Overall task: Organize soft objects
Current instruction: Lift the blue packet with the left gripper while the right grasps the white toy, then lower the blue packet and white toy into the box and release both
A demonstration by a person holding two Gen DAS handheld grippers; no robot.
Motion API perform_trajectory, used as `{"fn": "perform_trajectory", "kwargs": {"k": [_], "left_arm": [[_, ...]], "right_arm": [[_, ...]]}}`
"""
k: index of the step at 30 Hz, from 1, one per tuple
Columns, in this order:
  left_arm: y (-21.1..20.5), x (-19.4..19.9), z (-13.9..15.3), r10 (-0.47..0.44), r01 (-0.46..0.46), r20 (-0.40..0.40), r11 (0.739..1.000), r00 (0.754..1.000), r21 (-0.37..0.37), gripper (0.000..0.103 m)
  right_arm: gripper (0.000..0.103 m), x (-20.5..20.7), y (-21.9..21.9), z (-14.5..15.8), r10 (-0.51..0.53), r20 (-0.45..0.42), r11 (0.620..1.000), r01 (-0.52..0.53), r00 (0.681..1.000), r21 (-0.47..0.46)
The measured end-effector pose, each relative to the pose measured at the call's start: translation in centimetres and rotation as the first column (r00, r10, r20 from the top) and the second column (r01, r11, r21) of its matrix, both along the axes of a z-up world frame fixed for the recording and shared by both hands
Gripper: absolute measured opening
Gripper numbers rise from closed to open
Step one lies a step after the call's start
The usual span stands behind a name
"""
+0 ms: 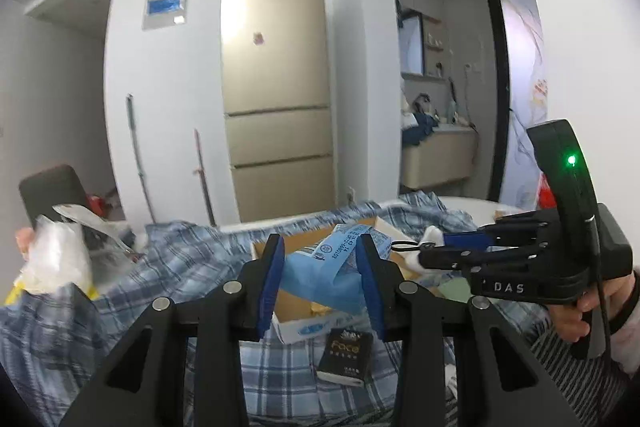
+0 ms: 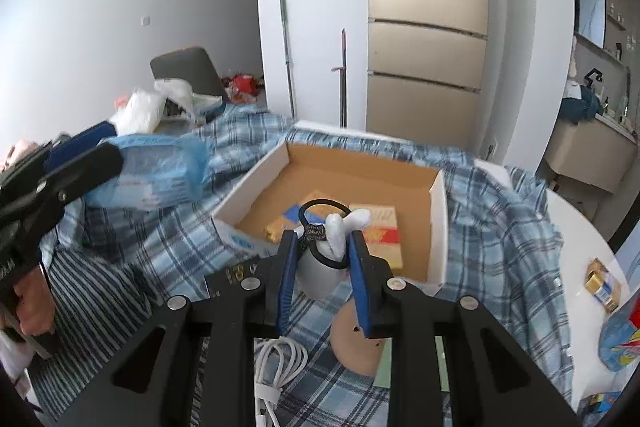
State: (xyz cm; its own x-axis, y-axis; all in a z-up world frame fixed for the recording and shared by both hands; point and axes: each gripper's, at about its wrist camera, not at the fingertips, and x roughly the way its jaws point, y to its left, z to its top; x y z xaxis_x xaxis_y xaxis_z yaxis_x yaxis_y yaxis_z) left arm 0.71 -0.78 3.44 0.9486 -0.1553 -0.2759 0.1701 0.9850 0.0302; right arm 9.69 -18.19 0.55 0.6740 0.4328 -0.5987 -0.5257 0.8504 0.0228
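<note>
The left gripper (image 1: pixel 320 267) is clamped on a blue pack (image 1: pixel 316 273), a soft plastic-wrapped bundle with a printed label, and holds it in the air above the near edge of the box (image 1: pixel 298 327); from the right wrist the same pack (image 2: pixel 156 171) hangs left of the box (image 2: pixel 438 227), clear of the cloth (image 2: pixel 500 227). The right gripper (image 2: pixel 324 259) pinches a small white soft item (image 2: pixel 338 231) with a black elastic loop (image 2: pixel 320 205) and a tag, held over the box's front wall. Inside the box lie flat yellow and red packets (image 2: pixel 380 239). The blue plaid cloth covers the table, and a black booklet (image 1: pixel 346 357) lies on it just in front of the box. A white cable (image 2: pixel 276 363) and a round wooden disc (image 2: pixel 356 343) lie nearer the right gripper.
</note>
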Motion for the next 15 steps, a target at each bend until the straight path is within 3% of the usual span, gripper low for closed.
{"fn": "perform_trajectory", "kwargs": {"k": [4, 12, 15], "left_arm": [[0.1, -1.1, 1.8, 0.025, -0.024, 0.063, 0.999, 0.998, -0.024, 0.039], [-1.1, -1.1, 6.6, 0.063, -0.057, 0.156, 0.997, 0.986, -0.043, 0.039], [-1.9, -0.3, 8.3, 0.078, -0.071, 0.179, 0.996, 0.981, -0.050, 0.039]], "right_arm": [[0.025, -0.2, -0.1, 2.5, -0.042, 0.059, 0.999, 0.044, 0.997, -0.027], [0.025, -0.9, -0.7, 9.0, -0.097, 0.183, 0.994, 0.086, 0.978, 0.065], [0.025, 0.5, -0.4, 10.6, -0.156, 0.154, 0.987, 0.149, 0.976, 0.057]]}}
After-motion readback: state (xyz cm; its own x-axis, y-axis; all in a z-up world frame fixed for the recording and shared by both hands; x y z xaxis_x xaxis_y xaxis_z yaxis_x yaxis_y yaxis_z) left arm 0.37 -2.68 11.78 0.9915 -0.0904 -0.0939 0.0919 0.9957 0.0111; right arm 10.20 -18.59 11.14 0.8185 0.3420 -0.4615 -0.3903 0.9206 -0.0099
